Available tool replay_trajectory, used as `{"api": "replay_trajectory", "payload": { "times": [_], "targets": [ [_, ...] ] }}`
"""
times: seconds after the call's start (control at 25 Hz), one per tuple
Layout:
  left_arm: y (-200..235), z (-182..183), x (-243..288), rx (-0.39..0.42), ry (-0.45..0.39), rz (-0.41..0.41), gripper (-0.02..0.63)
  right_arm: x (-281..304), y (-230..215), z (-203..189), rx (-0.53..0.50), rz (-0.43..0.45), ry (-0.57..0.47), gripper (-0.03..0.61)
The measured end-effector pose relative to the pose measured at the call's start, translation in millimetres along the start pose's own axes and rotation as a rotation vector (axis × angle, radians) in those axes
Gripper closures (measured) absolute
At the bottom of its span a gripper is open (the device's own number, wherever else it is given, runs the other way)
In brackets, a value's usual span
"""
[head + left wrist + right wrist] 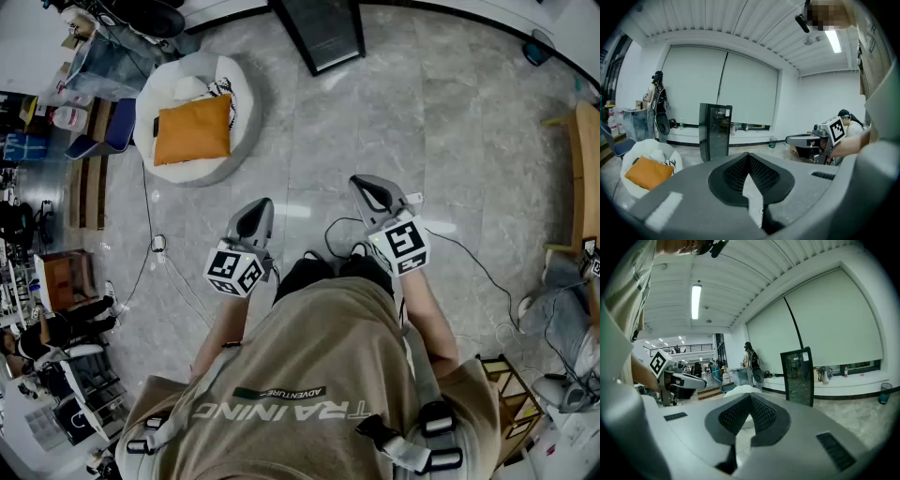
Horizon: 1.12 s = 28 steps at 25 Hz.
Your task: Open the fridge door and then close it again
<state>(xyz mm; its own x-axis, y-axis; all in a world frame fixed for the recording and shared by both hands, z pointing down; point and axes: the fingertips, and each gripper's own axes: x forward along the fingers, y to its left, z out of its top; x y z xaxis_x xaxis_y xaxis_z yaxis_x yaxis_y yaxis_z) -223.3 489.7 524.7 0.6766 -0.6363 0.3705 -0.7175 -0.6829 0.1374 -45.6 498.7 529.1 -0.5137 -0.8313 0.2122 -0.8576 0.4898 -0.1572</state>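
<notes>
A small black fridge (323, 33) with a glass door stands shut on the grey floor, some way ahead of me. The left gripper view shows the fridge (715, 131) left of centre. In the right gripper view the fridge (799, 376) is right of centre. My left gripper (258, 214) and right gripper (364, 185) are held side by side at waist height, both pointing towards the fridge and far from it. The left gripper's (749, 155) tips meet with nothing between them. So do the right gripper's (750, 397) tips.
A white beanbag (236, 112) carrying an orange cushion (192, 131) lies ahead to the left. Cables (155, 244) trail over the floor near my feet. A wooden bench (586, 169) is at the right. One person (657, 103) stands by the far wall, and another sits at the right (562, 319).
</notes>
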Motion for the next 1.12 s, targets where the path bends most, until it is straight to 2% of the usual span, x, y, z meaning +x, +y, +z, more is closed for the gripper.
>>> {"api": "replay_trajectory", "payload": {
  "times": [0.16, 0.32, 0.56, 0.64, 0.76, 0.8, 0.88, 1.04, 1.12],
  "targets": [
    [8, -13, -8, 0.003, 0.027, -0.009, 0.614, 12, 12, -12, 0.005, 0.017, 0.028, 0.583],
    [26, -31, -17, -0.027, 0.058, -0.004, 0.614, 26, 25, -17, 0.009, 0.026, 0.04, 0.583],
    [57, -37, -11, -0.059, 0.04, -0.02, 0.614, 48, 26, -23, 0.03, -0.001, 0.071, 0.583],
    [70, -35, -2, -0.009, 0.041, -0.038, 0.614, 60, 27, -19, 0.011, -0.012, 0.083, 0.583],
    [81, -22, 8, 0.121, 0.038, -0.081, 0.614, 80, 35, -12, 0.001, -0.026, 0.095, 0.583],
    [87, -13, 12, 0.131, 0.023, -0.097, 0.614, 90, 37, -7, 0.0, -0.029, 0.095, 0.583],
    [109, 6, 22, 0.093, -0.02, -0.117, 0.614, 116, 42, 9, -0.02, -0.03, 0.097, 0.583],
    [163, 28, 32, -0.072, -0.096, -0.123, 0.614, 168, 57, 49, -0.074, -0.024, 0.08, 0.583],
    [186, 37, 37, -0.125, -0.114, -0.132, 0.614, 186, 62, 60, -0.07, -0.033, 0.067, 0.583]
  ]
}}
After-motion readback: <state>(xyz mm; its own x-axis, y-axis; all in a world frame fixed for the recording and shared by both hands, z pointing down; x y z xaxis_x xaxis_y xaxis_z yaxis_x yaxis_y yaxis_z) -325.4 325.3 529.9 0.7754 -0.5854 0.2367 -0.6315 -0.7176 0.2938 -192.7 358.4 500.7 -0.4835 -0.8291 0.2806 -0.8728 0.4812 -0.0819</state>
